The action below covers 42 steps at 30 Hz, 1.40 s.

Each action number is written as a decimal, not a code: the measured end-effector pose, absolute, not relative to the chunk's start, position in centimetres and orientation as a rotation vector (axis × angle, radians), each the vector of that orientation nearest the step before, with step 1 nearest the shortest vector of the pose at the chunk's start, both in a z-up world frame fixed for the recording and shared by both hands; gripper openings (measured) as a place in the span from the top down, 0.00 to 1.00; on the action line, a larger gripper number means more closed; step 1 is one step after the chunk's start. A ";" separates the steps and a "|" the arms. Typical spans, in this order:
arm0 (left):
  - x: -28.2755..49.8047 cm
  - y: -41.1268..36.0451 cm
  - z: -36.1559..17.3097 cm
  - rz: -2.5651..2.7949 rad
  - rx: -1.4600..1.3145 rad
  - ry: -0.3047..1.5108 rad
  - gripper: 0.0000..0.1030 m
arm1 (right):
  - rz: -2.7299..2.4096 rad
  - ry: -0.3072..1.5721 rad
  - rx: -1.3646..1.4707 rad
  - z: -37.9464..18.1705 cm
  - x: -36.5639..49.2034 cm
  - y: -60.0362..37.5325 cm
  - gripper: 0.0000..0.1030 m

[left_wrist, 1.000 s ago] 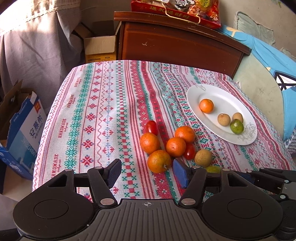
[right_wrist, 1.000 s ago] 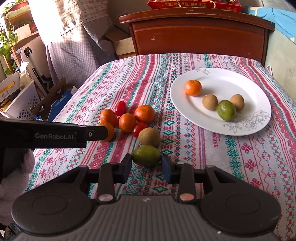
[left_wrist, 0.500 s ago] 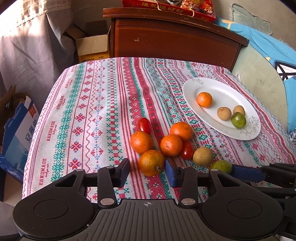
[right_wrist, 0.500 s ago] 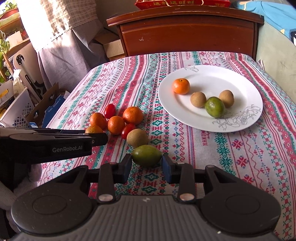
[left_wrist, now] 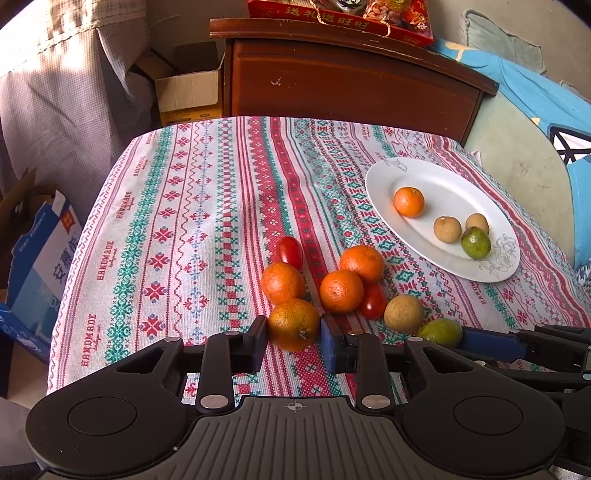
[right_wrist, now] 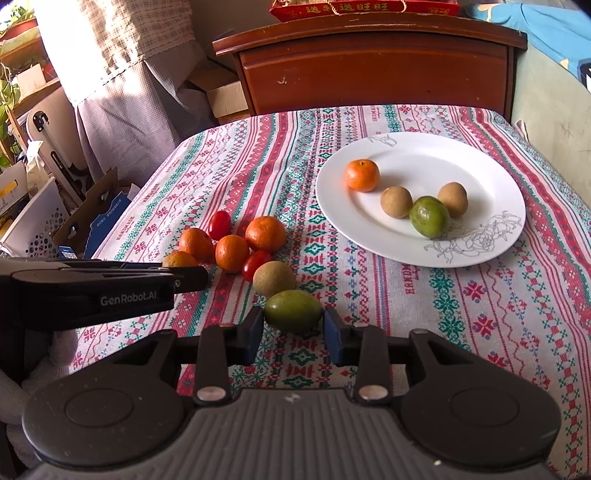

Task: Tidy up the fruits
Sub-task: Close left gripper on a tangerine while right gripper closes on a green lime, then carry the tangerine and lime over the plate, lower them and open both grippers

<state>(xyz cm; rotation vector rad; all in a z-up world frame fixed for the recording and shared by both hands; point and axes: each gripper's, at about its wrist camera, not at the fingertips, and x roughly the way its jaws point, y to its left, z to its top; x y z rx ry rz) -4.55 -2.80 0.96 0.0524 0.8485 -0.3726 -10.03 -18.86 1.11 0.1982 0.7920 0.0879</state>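
Observation:
My left gripper (left_wrist: 293,332) is shut on the nearest orange (left_wrist: 293,325), which rests on the patterned tablecloth (left_wrist: 177,229). My right gripper (right_wrist: 293,323) is shut on a green fruit (right_wrist: 293,311) at the near end of the fruit pile; it also shows in the left wrist view (left_wrist: 441,331). Behind them lie three more oranges (left_wrist: 341,291), two red tomatoes (left_wrist: 289,251) and a brown round fruit (left_wrist: 403,314). A white plate (right_wrist: 476,162) at the right holds an orange (right_wrist: 362,175), two brown fruits (right_wrist: 396,201) and a green fruit (right_wrist: 429,216).
A brown wooden cabinet (left_wrist: 347,85) stands behind the table with a red gift box (left_wrist: 340,14) on top. Cardboard boxes (left_wrist: 188,92) sit on the floor at left and back. A blue cushioned seat (left_wrist: 546,110) is at right. My left gripper's body (right_wrist: 92,288) reaches across the right wrist view.
My left gripper moved forward and its jaws closed around the nearest orange. My right gripper stayed around the green fruit.

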 end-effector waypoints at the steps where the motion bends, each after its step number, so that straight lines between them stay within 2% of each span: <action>1: -4.6 -2.8 1.2 -0.371 0.045 0.845 0.73 | 0.087 0.780 0.199 1.4 -10.0 -19.0 0.66; 20: -1.5 -7.4 8.1 -0.512 -0.027 0.681 0.73 | -0.049 0.577 0.293 8.6 -6.7 -26.8 0.66; 31: 1.9 -12.9 7.0 -0.616 0.041 0.670 0.73 | -0.152 0.636 0.416 6.7 -3.7 -32.0 0.66; 42: 3.3 -16.3 4.3 -0.654 0.072 0.723 0.73 | -0.182 0.680 0.436 5.1 -2.5 -32.9 0.66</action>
